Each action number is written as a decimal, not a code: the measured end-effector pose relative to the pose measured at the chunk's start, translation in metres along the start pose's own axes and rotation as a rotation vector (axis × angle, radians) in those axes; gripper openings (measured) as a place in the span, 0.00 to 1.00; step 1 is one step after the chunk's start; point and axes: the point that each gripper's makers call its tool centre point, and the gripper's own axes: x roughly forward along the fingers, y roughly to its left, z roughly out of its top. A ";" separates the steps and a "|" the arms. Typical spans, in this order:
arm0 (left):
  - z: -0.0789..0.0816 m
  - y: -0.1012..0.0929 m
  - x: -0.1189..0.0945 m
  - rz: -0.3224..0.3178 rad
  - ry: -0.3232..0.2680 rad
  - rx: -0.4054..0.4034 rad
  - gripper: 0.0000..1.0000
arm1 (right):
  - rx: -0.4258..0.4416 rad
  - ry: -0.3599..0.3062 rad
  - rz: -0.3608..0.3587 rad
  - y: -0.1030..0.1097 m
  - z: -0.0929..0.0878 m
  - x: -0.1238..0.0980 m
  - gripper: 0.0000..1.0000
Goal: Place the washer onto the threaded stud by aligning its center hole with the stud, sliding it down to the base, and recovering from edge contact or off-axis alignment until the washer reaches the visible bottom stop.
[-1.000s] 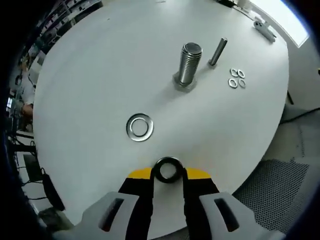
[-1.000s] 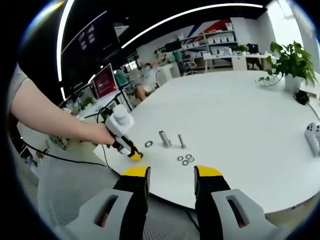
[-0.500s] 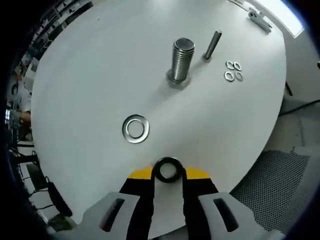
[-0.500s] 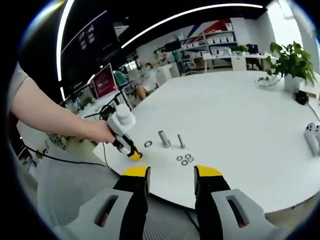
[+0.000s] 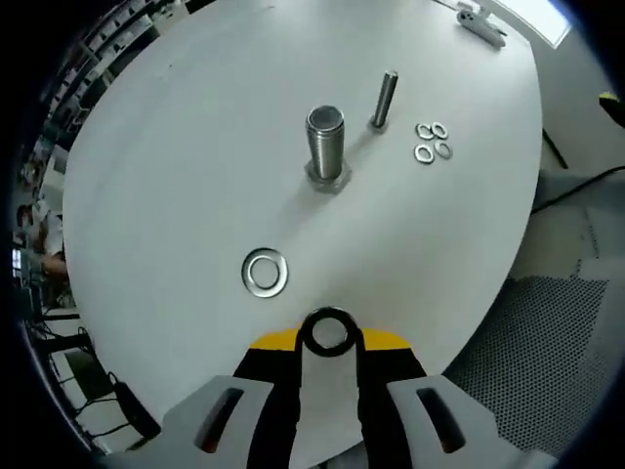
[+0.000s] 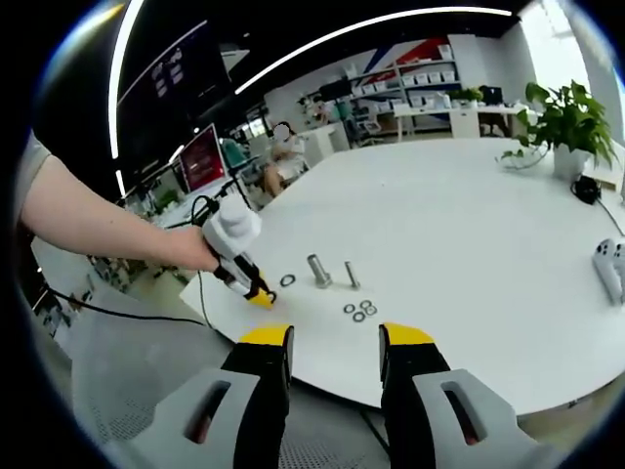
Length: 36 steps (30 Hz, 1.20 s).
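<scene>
Left gripper view: left gripper (image 5: pixel 328 337) is clenched on a dark washer (image 5: pixel 328 331), pinched edge-on betw. the yellow-tipped jaws, ring held above the near edge of the white round table (image 5: pixel 176 156). A second, shiny washer (image 5: pixel 266 272) lies flat on the table just ahead & a bit left of the jaws. Further on stands the threaded stud (image 5: pixel 325 145), upright on its hex base, well apart from the held washer. Just beside it to the right stands a thinner bolt (image 5: pixel 384 99), and near that a cluster of four small washers (image 5: pixel 430 143). A white object sits at the far table edge, too small to tell what.

Right gripper view: right gripper (image 6: pixel 335 342) is released, jaws spread w/ nothing betw. them, hovering off the table's near edge. The person's hand (image 6: pixel 195 256) holds the left gripper over the table rim, close to the shiny washer & stud. A potted plant (image 6: pixel 564 122) stands at far right.
</scene>
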 end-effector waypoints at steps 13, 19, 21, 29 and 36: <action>0.042 0.003 -0.032 -0.008 -0.074 0.057 0.18 | 0.001 -0.004 0.011 0.002 0.001 0.000 0.37; 0.062 0.006 -0.038 -0.001 -0.098 0.076 0.18 | 0.001 0.001 0.006 0.001 -0.001 0.000 0.38; 0.069 0.004 -0.038 -0.001 -0.109 0.081 0.18 | 0.002 -0.005 0.006 0.002 0.000 -0.001 0.38; 0.093 -0.001 -0.036 0.005 -0.121 0.122 0.19 | 0.005 -0.008 0.004 0.001 0.000 -0.001 0.38; 0.101 0.000 -0.033 0.006 -0.119 0.134 0.19 | 0.006 -0.009 0.000 0.000 0.001 -0.001 0.38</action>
